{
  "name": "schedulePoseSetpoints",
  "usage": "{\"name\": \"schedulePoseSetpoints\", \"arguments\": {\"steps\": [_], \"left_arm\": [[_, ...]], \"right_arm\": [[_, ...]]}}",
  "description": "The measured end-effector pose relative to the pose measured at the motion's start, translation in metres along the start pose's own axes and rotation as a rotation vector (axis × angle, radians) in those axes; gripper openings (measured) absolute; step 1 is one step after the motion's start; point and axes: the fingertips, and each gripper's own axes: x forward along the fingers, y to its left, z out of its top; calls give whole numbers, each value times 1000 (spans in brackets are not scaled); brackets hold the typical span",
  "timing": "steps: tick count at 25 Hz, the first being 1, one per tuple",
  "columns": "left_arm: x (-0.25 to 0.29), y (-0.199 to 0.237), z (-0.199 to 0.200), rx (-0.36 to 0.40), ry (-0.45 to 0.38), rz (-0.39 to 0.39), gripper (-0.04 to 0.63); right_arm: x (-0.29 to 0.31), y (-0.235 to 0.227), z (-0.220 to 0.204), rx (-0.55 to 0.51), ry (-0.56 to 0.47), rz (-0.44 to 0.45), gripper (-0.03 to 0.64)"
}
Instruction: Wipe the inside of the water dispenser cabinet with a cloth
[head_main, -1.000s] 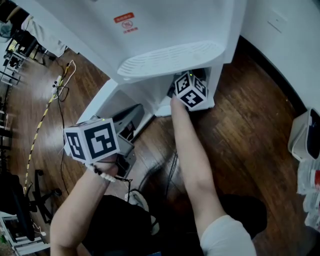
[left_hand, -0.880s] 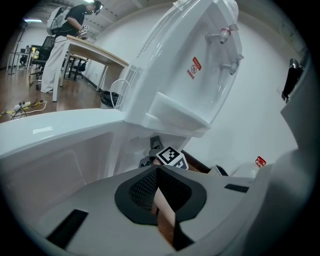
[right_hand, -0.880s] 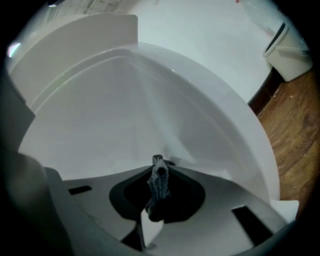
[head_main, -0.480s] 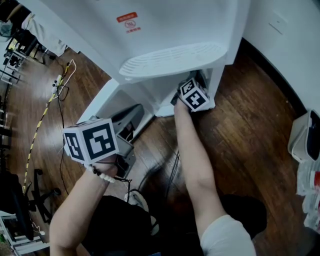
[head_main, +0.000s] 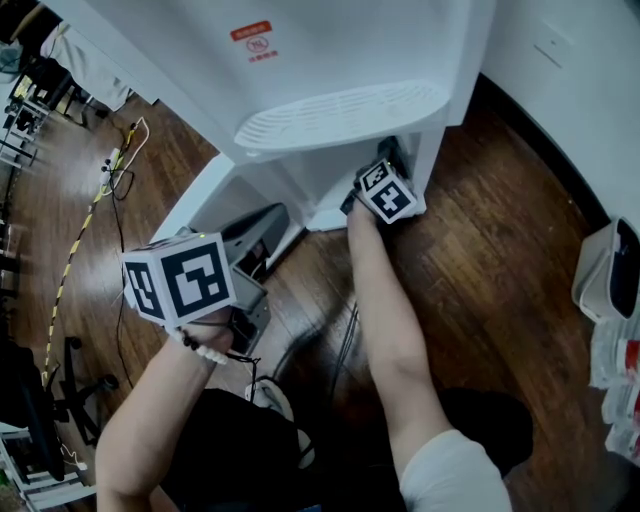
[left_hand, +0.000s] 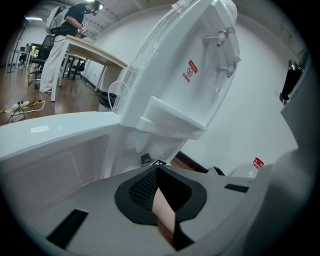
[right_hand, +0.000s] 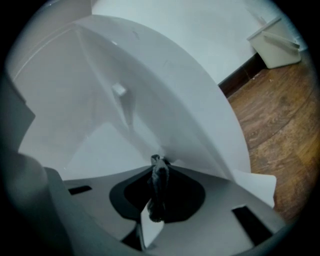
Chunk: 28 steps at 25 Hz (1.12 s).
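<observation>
The white water dispenser (head_main: 300, 70) stands at the top of the head view, its cabinet (head_main: 320, 185) open under the drip tray (head_main: 340, 115). My right gripper (head_main: 388, 162) reaches into the cabinet's right side, its fingertips hidden under the tray. In the right gripper view that gripper (right_hand: 158, 189) is shut on a dark grey cloth (right_hand: 160, 175), close to the cabinet's white inner wall (right_hand: 150, 100). My left gripper (head_main: 258, 232) hangs outside, by the open cabinet door (head_main: 195, 205). Its jaws (left_hand: 158, 171) are shut with nothing between them.
The floor is dark wood. A white bin (head_main: 600, 265) stands at the right by the wall. A power strip with a cable (head_main: 112, 170) lies at the left, and a chair base (head_main: 80, 390) is nearby. Far off, a person (left_hand: 62, 35) stands at a table.
The right gripper has moved a little to the right and deeper into the cabinet with the cloth. The left gripper has hardly moved.
</observation>
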Motion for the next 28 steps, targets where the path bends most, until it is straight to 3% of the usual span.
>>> {"name": "schedulePoseSetpoints", "arguments": {"steps": [9, 18, 21, 24, 28], "left_arm": [[2, -12, 3, 13, -11, -24, -3], [-6, -14, 34, 5, -87, -47, -3], [-7, -13, 37, -6, -96, -39, -3], [-14, -8, 45, -16, -114, 17, -3], [-1, -12, 33, -41, -110, -48, -3]], "right_arm": [[-47, 59, 43, -53, -148, 138, 45], [-99, 100, 107, -83, -315, 257, 45], [-102, 103, 109, -72, -314, 255, 45], [-91, 107, 97, -41, -270, 242, 46], [-84, 51, 77, -46, -195, 132, 46]]}}
